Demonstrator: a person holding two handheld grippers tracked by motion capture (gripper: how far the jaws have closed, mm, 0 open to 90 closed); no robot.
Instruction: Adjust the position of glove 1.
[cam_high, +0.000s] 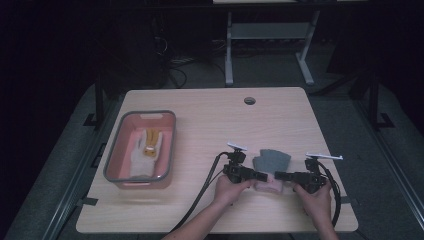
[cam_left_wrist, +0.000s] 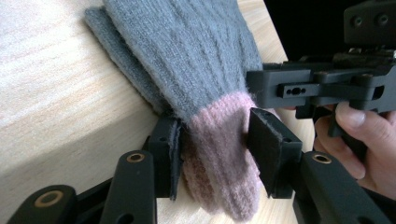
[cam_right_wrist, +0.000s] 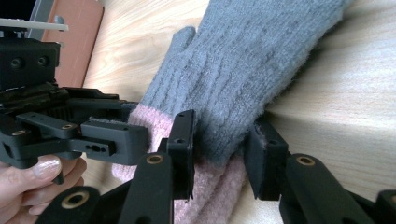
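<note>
A grey knitted mitten (cam_high: 272, 161) with a pink cuff (cam_left_wrist: 219, 154) lies on the wooden table near the front right, fingers pointing away from me. A second grey layer (cam_left_wrist: 116, 60) peeks out beneath it. My left gripper (cam_high: 262, 176) comes at the cuff from the left; in the left gripper view its pads (cam_left_wrist: 170, 154) press on both sides of the pink cuff. My right gripper (cam_high: 278, 176) comes from the right; its jaws (cam_right_wrist: 219, 144) pinch the mitten (cam_right_wrist: 247, 60) where grey meets pink. The two grippers' tips nearly meet over the cuff.
A pink basin (cam_high: 114, 145) with a grey rim stands at the table's left and holds a white and orange glove (cam_high: 145, 152). A round cable hole (cam_high: 249, 100) sits near the far edge. Cables trail from both grippers toward the front edge.
</note>
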